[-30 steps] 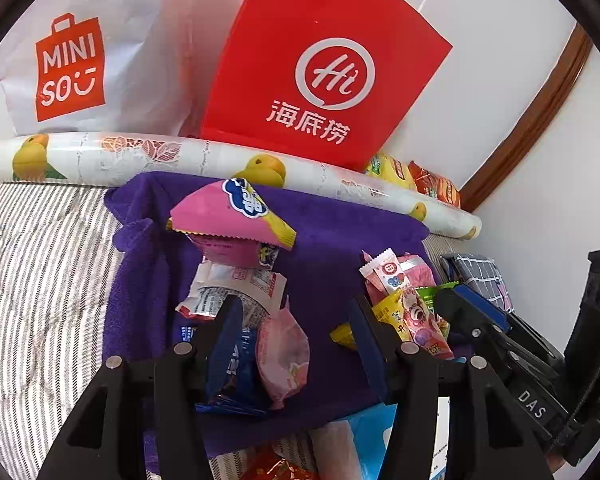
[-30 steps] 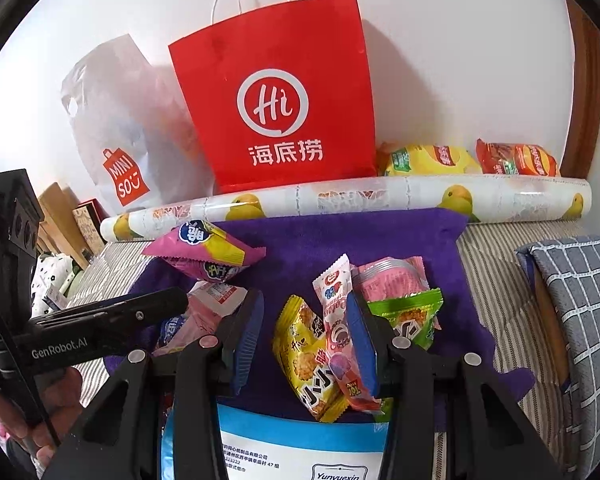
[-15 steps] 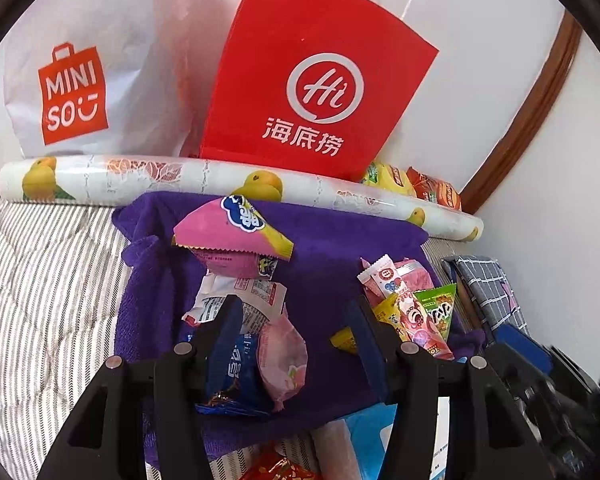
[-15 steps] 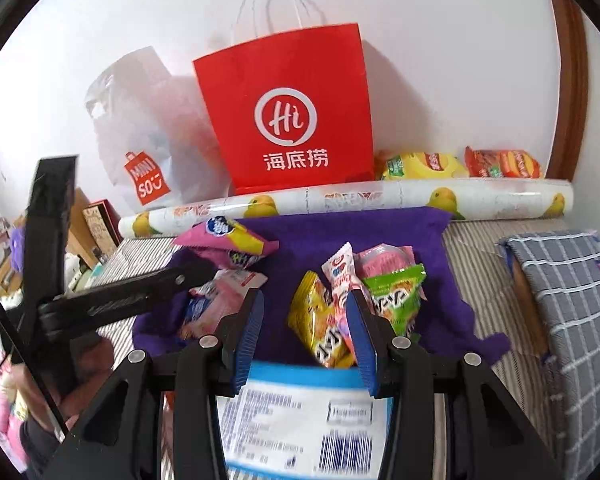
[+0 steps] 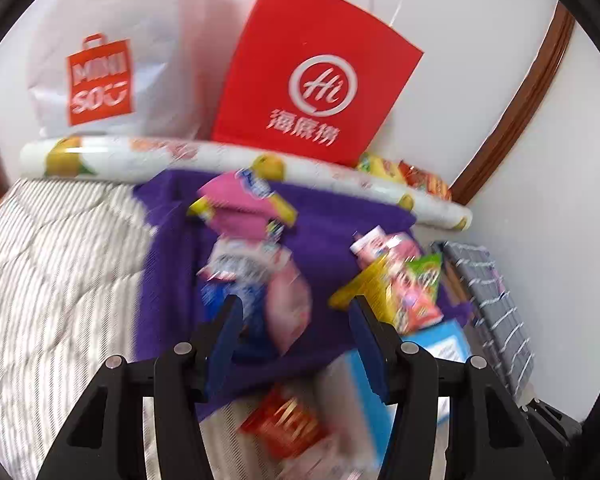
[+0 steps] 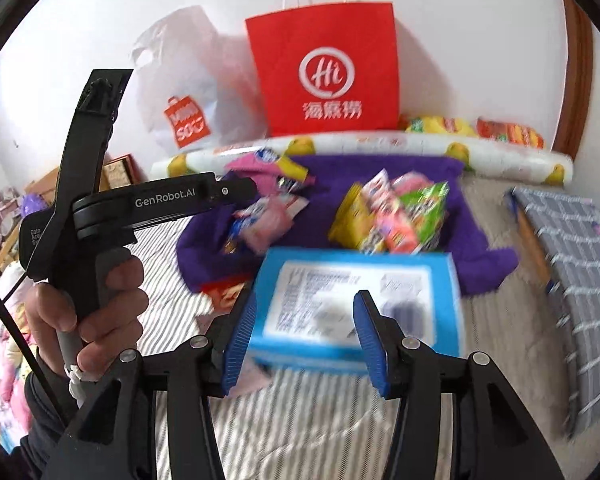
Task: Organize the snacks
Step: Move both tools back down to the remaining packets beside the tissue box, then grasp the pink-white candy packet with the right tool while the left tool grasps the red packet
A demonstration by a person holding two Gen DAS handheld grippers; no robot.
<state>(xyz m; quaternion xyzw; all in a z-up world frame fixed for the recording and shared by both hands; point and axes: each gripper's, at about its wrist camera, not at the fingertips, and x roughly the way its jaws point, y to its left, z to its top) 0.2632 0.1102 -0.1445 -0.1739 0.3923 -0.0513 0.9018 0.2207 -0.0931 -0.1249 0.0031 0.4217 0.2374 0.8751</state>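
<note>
While both frames blur, left gripper (image 5: 296, 320) hangs with jaws spread, nothing between, above near edge of purple towel (image 5: 168, 280). Right gripper (image 6: 304, 328) likewise gapes, empty, over blue box (image 6: 356, 300), which lies on striped bedding (image 6: 300, 420) just off towel's near edge. Two snack heaps on towel: pink-and-blue packets (image 5: 256, 264) toward left side, yellow-green-red packets (image 5: 400, 284) toward right side. Red packet (image 5: 288, 420) on bedding beside box. Red paper bag (image 6: 324, 68) against wall behind.

Both tongs are matte black with ribbed blue pads and silver screws: the left tongs (image 5: 296, 332), the right tongs (image 6: 304, 332). The left unit reads "GenRobot.AI" in white. A bare-skinned left hand (image 6: 96, 312) wears a dark sleeve.
</note>
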